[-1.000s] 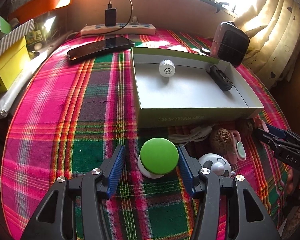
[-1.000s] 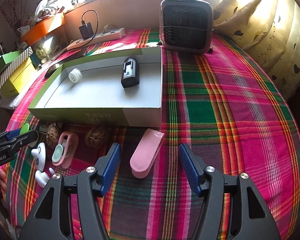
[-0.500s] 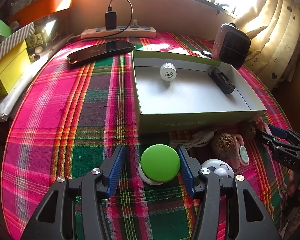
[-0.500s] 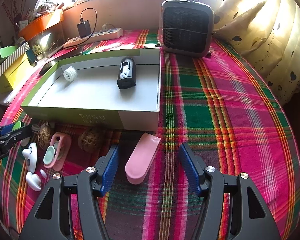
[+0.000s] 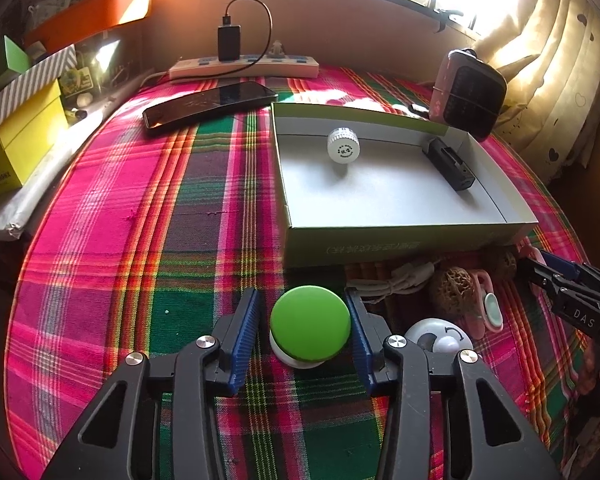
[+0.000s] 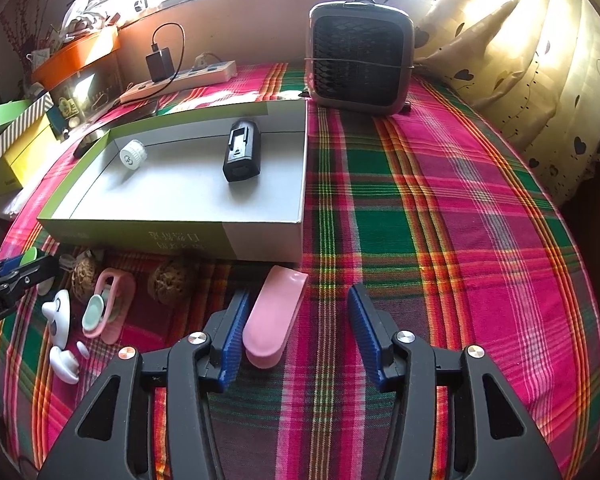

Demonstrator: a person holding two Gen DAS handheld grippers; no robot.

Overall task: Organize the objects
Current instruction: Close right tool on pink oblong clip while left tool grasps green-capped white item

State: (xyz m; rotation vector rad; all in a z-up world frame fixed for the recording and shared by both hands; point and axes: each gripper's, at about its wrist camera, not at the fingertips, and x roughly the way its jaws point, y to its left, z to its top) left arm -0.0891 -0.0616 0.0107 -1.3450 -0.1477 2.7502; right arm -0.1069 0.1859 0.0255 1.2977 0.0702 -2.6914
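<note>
Both pairs of jaws have just been closing, each around its own object, and neither looks fully clamped yet. At the bottom centre of the left wrist view, the left gripper [image 5: 305, 322] has narrowed from a wide spread a second ago until its blue ribbed pads flank the round green-topped, white-based plastic lid-like disc [image 5: 310, 328]. The right-hand pad touches the disc's rim; a sliver of plaid shows beside the other pad, so the pinch seems not quite complete.

Low in the right wrist view, the right gripper [image 6: 298, 332] has likewise drawn in on the glossy pink oblong plastic case [image 6: 274, 316]. Its left-hand pad lies against the case's side, while the other pad stands well apart from it, with cloth between.

Neither object has shifted on the pink-and-green plaid tablecloth [image 6: 440, 240] across the three moments. Each sits just below the near wall of the shallow green-sided cardboard tray [image 6: 260, 236], which fills the middle of both views and already holds a small white ribbed cap [image 6: 133, 155] and a black rectangular battery-like block [image 6: 242, 151].

Judging by this, two grasps are under way at once, and both items appear bound for the tray. Remaining clutter, including a brown wrinkled walnut [image 6: 168, 282], lies at lower left.
</note>
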